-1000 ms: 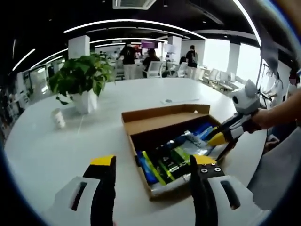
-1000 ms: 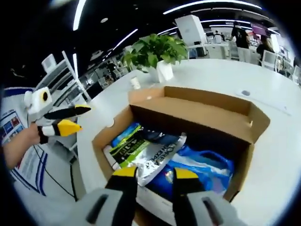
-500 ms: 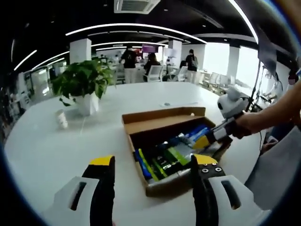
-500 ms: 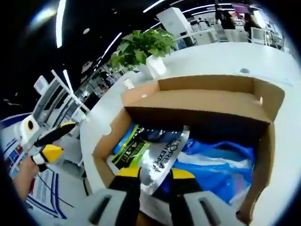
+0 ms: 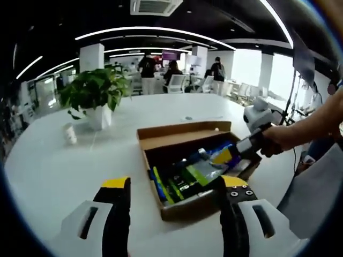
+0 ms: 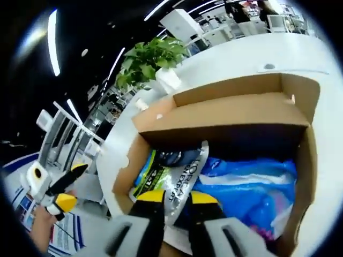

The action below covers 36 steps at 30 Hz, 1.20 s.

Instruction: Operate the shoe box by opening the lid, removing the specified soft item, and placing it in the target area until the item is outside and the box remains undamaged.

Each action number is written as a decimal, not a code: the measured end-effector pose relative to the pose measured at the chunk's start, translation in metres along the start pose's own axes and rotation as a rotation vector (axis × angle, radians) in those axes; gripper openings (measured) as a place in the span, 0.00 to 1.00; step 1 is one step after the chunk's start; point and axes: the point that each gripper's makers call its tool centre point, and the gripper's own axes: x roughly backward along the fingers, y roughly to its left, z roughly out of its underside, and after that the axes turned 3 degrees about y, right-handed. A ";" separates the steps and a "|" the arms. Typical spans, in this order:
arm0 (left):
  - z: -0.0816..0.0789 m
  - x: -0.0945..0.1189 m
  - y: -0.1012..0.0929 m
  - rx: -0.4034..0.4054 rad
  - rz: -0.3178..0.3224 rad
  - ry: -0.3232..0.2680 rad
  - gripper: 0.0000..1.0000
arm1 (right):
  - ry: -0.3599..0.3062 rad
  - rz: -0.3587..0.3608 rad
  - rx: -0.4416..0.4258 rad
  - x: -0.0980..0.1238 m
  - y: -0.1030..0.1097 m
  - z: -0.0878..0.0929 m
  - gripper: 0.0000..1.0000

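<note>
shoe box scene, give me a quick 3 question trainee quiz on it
1. True or false: the box lid is open.
2. Which is closest between the right hand-held gripper tips? A. silver pouch B. blue bag C. plant
3. Fill in: the left hand-held gripper hangs with its jaws ____, short of the box.

Key: 1 true; 2 A; 3 open
</note>
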 end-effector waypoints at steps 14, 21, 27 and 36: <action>0.004 0.007 0.002 -0.017 -0.008 0.008 0.68 | -0.020 -0.083 -0.006 0.003 0.029 -0.006 0.00; 0.002 0.011 0.001 -0.022 -0.012 0.002 0.69 | -0.039 -0.093 0.027 0.010 0.040 -0.015 0.00; 0.000 0.013 -0.002 -0.029 -0.011 -0.003 0.70 | -0.066 -0.108 0.041 0.020 0.048 -0.026 0.00; -0.003 0.015 -0.007 -0.035 -0.009 -0.011 0.71 | -0.098 -0.145 0.058 0.035 0.062 -0.037 0.00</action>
